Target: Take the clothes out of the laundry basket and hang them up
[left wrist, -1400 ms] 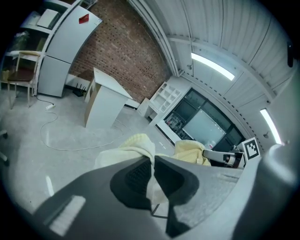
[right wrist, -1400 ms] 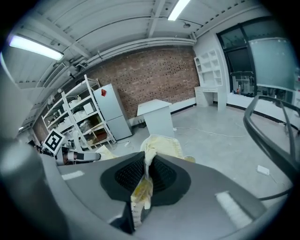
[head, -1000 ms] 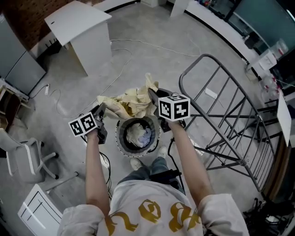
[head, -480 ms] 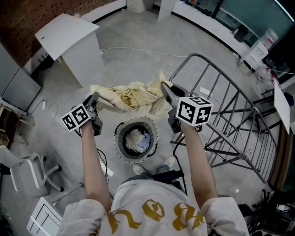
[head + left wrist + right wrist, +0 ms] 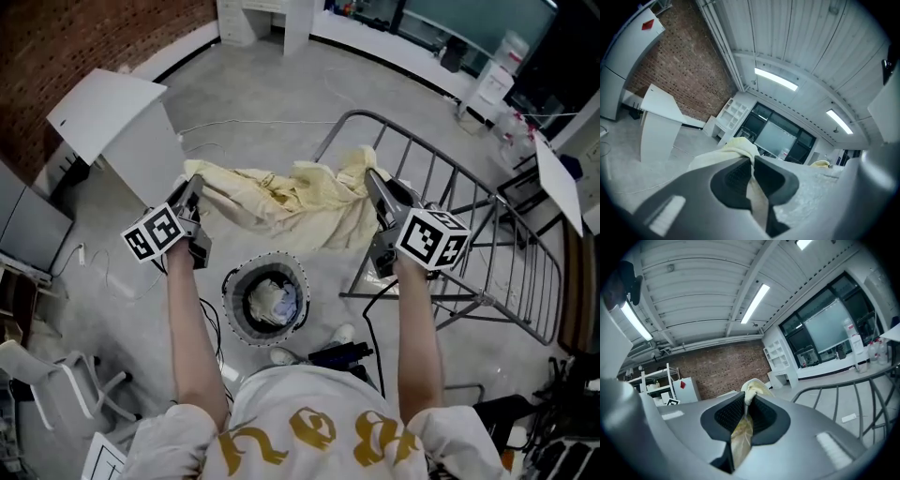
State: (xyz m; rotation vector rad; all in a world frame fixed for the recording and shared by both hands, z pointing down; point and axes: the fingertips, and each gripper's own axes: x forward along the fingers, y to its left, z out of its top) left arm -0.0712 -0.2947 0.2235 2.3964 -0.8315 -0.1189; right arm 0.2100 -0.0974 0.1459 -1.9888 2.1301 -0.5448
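two ends of yellow garment (image 5: 291, 202) pinched: left gripper (image 5: 194, 186), right gripper (image 5: 374, 180); laundry basket (image 5: 233, 298) below

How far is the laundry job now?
Done: the yellow cloth is out of the basket. In hand: the left gripper and right gripper each pinch one end, holding it spread near the drying rack. Left: hang it there; more clothes lie in the basket.

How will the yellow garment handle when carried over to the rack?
Probably floppy: the yellow garment sags and bunches between the left gripper and right gripper. Likely light, since two pinched edges hold it all.
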